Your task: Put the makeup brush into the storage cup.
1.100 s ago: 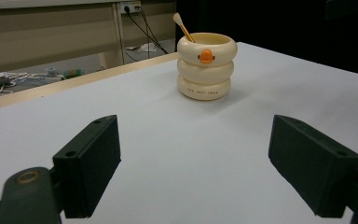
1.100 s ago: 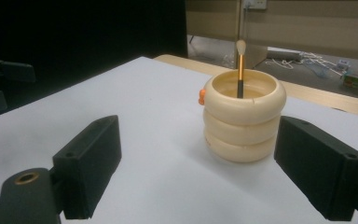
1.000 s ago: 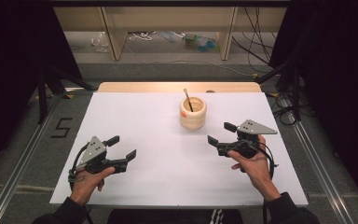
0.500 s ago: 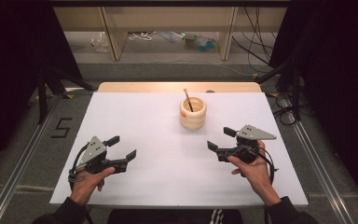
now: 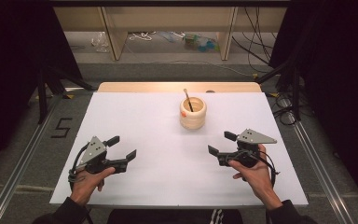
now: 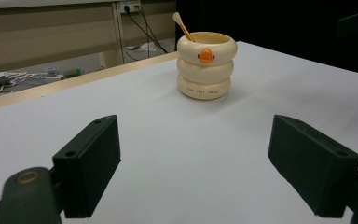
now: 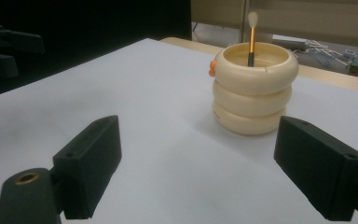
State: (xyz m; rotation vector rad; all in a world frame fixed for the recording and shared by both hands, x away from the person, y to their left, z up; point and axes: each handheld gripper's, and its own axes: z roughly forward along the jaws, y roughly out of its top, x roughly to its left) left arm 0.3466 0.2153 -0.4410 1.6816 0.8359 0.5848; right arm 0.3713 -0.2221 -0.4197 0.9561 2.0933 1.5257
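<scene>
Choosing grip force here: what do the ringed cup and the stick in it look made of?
Cup: probably smooth ceramic or hard plastic, with a cream satin sheen, an orange beak and a hairline mark at its rim. Stick: orange shaft, likely wood or plastic, with a pale rounded tip; material unclear.

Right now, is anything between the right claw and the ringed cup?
Nothing: in the right gripper view, bare white table runs from the open right claw to the ringed cup.

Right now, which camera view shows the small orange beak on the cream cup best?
The left gripper view: the orange beak faces that camera on the cup. In the right gripper view it only peeks out at the cup's left edge. From the high view it is a tiny spot.
</scene>
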